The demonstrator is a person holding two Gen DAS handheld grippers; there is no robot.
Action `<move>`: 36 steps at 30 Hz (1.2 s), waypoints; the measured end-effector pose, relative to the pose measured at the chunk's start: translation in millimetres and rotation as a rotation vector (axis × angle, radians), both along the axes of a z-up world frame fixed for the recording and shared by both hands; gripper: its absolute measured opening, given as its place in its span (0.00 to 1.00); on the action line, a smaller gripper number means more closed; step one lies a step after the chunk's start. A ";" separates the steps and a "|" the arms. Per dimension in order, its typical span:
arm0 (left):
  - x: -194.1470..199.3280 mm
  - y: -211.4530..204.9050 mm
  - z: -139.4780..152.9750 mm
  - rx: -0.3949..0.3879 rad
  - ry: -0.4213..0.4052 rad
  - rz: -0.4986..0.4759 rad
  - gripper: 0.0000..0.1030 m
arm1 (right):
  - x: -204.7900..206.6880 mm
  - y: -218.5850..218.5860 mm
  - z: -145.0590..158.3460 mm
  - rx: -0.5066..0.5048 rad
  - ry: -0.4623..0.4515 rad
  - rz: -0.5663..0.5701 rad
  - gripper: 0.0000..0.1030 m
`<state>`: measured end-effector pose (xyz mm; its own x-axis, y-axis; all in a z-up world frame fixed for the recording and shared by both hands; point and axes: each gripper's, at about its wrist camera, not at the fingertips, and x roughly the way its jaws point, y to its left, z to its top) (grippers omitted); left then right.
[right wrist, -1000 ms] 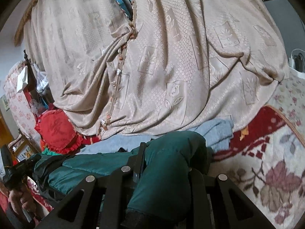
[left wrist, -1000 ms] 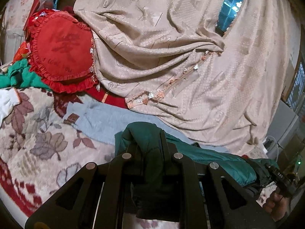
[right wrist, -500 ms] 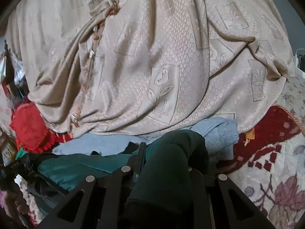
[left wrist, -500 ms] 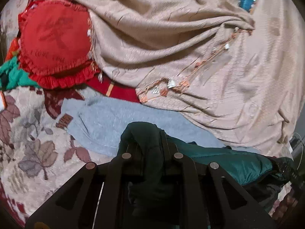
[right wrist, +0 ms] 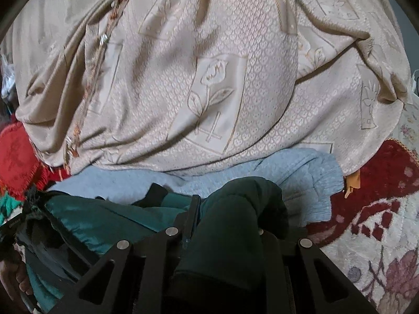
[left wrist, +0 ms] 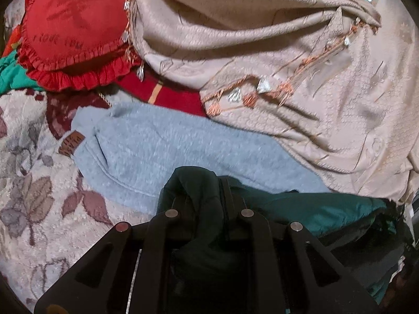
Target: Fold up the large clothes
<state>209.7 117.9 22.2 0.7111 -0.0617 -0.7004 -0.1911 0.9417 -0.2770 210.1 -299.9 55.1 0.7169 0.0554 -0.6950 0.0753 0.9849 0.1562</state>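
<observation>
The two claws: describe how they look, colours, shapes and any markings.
Left claw: matte black, flat angular linkage bars with triangular cutouts, four round silver pivot pins in a row, and a small yellowish spot at the lower left of its base. Right claw: the same black plates and cutouts, with silver pins. No cables or sleeves show in either wrist view.

From my left wrist view, a red ruffled heart cushion (left wrist: 73,28) rests against a beige patterned curtain (left wrist: 262,39) with beaded orange trim (left wrist: 251,96), above a floral carpet (left wrist: 28,183). A light blue fleece garment (left wrist: 167,151) lies flat on that carpet, its brown label (left wrist: 71,147) showing, its far edge under the curtain's hem.
</observation>
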 end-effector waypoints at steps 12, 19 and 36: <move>7.5 -1.5 -15.6 -0.018 0.043 -0.013 0.23 | 15.6 -10.6 -31.5 0.084 0.106 -0.001 0.28; 12.5 19.4 -3.2 -0.247 0.033 -0.072 0.59 | 3.7 -38.4 -22.9 0.390 0.126 -0.029 0.50; 4.2 15.1 48.3 -0.161 -0.139 -0.061 0.77 | 4.9 25.3 36.9 0.054 -0.021 0.109 0.78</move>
